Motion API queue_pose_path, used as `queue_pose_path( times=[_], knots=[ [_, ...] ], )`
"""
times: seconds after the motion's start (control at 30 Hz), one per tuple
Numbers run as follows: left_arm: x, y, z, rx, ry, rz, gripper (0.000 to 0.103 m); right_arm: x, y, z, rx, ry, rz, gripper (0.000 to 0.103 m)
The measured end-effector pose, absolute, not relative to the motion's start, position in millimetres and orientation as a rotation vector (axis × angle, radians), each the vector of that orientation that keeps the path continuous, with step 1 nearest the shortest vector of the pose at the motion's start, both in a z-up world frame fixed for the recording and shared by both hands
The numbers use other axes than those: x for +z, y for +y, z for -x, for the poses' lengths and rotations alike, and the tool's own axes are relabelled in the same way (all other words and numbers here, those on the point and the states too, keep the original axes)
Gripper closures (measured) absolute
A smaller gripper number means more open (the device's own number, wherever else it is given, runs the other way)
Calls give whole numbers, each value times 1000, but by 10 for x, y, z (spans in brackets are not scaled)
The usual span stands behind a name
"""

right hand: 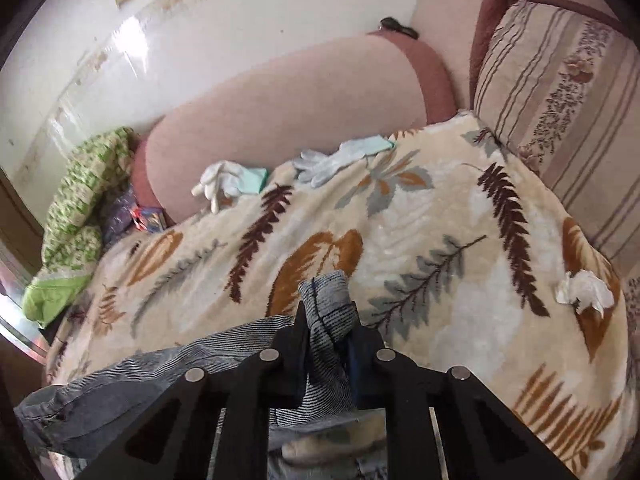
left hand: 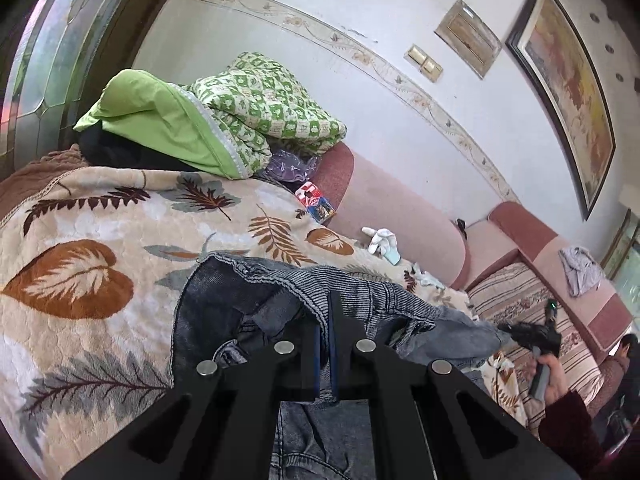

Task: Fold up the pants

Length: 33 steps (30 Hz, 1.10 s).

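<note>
Left gripper [left hand: 325,308] is clamped on the jeans [left hand: 248,300] waistband, right gripper [right hand: 327,316] pinching a bunched fold, above the leaf-print blanket [right hand: 420,208]; that thin bunch could slip free, or denim could snag the crumpled tissue [right hand: 585,291]

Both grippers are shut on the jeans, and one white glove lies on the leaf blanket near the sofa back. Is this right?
Not quite. The right wrist view shows two white gloves, not one, on the blanket near the sofa back. The rest holds: the left gripper and right gripper are each shut on the jeans.
</note>
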<state>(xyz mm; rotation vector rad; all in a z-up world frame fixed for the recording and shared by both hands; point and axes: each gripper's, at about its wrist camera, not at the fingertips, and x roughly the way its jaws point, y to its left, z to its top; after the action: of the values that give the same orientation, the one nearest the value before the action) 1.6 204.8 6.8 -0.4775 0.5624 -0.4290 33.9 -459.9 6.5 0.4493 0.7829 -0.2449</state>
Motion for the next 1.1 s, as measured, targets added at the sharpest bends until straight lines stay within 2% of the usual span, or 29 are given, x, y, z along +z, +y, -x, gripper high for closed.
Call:
queue_pose_path(
  times=[0.23,0.4,0.5,0.63,0.7,0.73,0.77,0.93,1.1],
  knots=[
    [-86,2252,264,-404,598,525,100,50,-4679,785,-209,706,-544,87],
    [-213,2333,497,-355,663,431,100,-298,-4549,1299,-188,766,-525,87],
    [-295,2367,588,-321,730,367,99,-543,-4539,1514,-154,857,-558,83],
    [-351,2452,690,-241,781,311,98,-699,-4581,1731,-133,974,-586,71],
    [-318,2538,732,-163,776,290,98,-632,-4611,1854,-144,964,-556,57],
    [-294,2583,748,-138,772,293,98,-571,-4631,1911,-169,947,-531,41],
    [-260,2625,763,-119,766,304,98,-496,-4647,1971,-206,916,-502,36],
    [75,2418,861,-165,679,279,98,-142,-4632,2053,-183,763,-498,36],
    [128,1534,781,-402,703,190,96,-164,-4126,1650,-49,793,-457,36]
  ],
)
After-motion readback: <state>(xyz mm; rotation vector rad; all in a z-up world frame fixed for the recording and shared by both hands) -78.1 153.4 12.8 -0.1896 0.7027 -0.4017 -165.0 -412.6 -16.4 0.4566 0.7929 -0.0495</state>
